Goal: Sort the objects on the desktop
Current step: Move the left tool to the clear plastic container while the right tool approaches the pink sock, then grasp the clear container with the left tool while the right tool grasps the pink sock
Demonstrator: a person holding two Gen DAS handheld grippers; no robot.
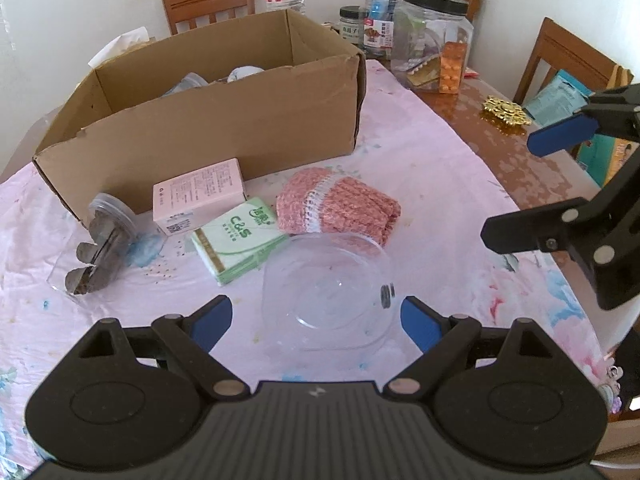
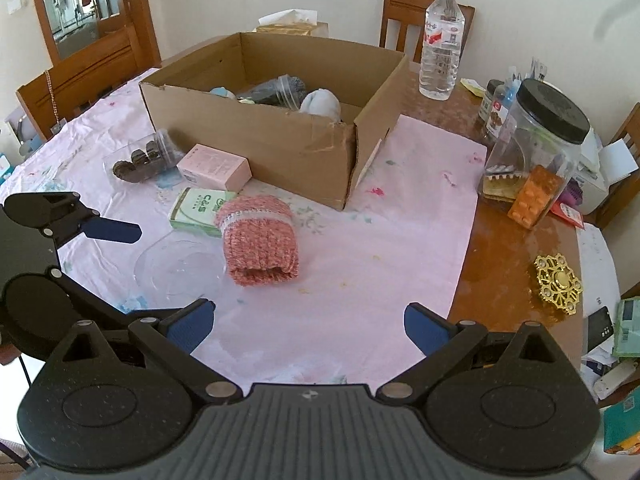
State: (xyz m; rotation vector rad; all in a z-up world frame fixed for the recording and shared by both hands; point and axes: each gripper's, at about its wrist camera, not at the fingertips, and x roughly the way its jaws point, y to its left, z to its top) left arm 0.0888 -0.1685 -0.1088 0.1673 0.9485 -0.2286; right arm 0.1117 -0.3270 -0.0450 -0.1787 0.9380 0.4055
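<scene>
Left gripper (image 1: pixel 316 316): jaws wide apart, flanking a clear plastic bowl (image 1: pixel 326 288), no visible contact. Right gripper (image 2: pixel 306 326): wide apart, empty. Green tissue pack (image 1: pixel 240 242): "C&S".

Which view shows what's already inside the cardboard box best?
The right wrist view: it looks over the cardboard box wall onto a grey bundle and clear cup. The left wrist view sits lower, so only their tops show above the wall.
</scene>
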